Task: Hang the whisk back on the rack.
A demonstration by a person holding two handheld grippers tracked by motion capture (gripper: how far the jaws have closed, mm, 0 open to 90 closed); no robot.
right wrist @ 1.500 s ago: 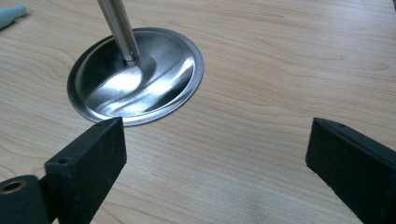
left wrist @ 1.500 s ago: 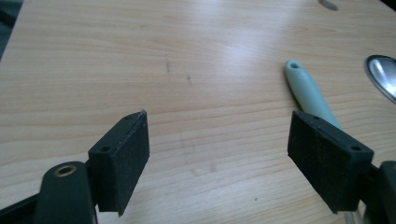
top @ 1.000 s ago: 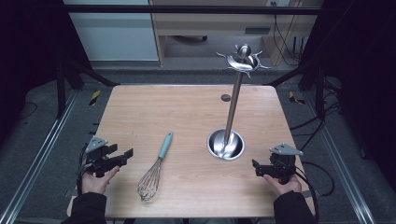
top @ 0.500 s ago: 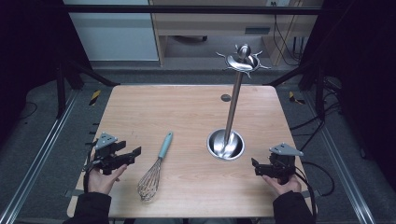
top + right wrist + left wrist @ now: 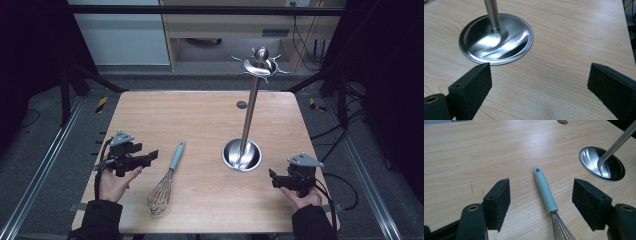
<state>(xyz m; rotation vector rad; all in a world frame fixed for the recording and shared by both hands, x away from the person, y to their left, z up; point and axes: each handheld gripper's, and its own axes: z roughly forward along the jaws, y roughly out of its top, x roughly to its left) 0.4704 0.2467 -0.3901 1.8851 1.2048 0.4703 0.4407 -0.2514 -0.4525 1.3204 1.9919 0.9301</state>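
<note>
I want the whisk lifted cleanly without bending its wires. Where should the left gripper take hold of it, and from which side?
Grip the whisk by its teal handle, probably mid-length, coming down from above with the jaws across it. The handle is straight, smooth and lies flat on the table, while the wire end looks springy. The left gripper has its jaws open, framing it.

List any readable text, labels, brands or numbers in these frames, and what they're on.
None readable.
Whisk: teal handle plain, no brand visible.
Metal stand: bare steel base and pole, no marking.
Table: plain wood, no label.
Left tool and right tool: black pads unmarked.
Yellow-black striped tape on the floor: a hazard pattern, no words.
</note>
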